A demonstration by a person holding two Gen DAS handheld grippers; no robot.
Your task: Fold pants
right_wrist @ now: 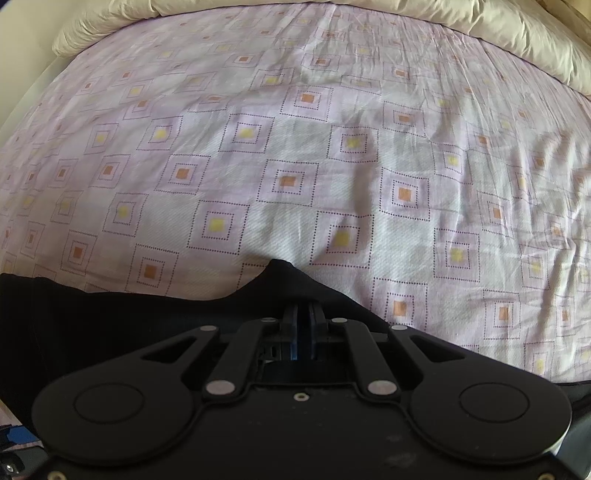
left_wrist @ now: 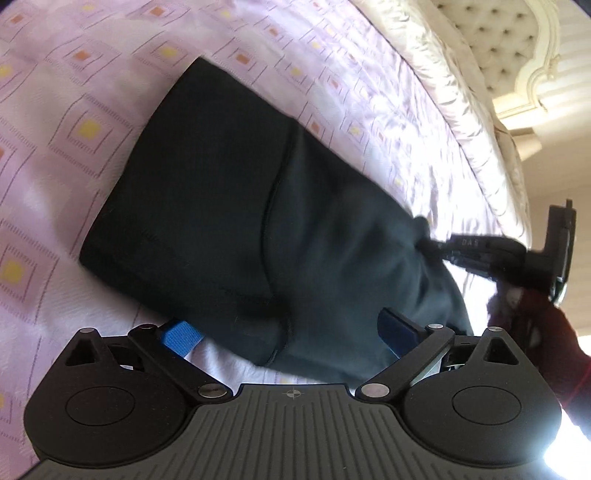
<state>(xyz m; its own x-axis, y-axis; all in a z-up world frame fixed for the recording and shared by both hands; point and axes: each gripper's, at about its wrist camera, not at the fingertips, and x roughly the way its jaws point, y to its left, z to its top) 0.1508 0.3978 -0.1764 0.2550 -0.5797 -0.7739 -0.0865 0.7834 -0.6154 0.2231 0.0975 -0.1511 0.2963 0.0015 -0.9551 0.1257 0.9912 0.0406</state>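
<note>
Pants (left_wrist: 221,206), limp on the bedsheet (left_wrist: 74,110), want hem-edge grips: right gripper (right_wrist: 303,314) pinches them, left gripper (left_wrist: 291,332) gapes empty.

One pair of dark, folded cloth pants (left_wrist: 207,192); one lilac bedsheet (right_wrist: 295,155) with square print; two black two-finger grippers; perhaps one cream quilt (right_wrist: 480,22).

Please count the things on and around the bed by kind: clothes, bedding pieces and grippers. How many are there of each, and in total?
Pants, dark: 1
Patterned sheet: 1
Cream duvet: 1
Grippers: 2, left gripper open, right gripper shut on the pants
Total: 5
</note>
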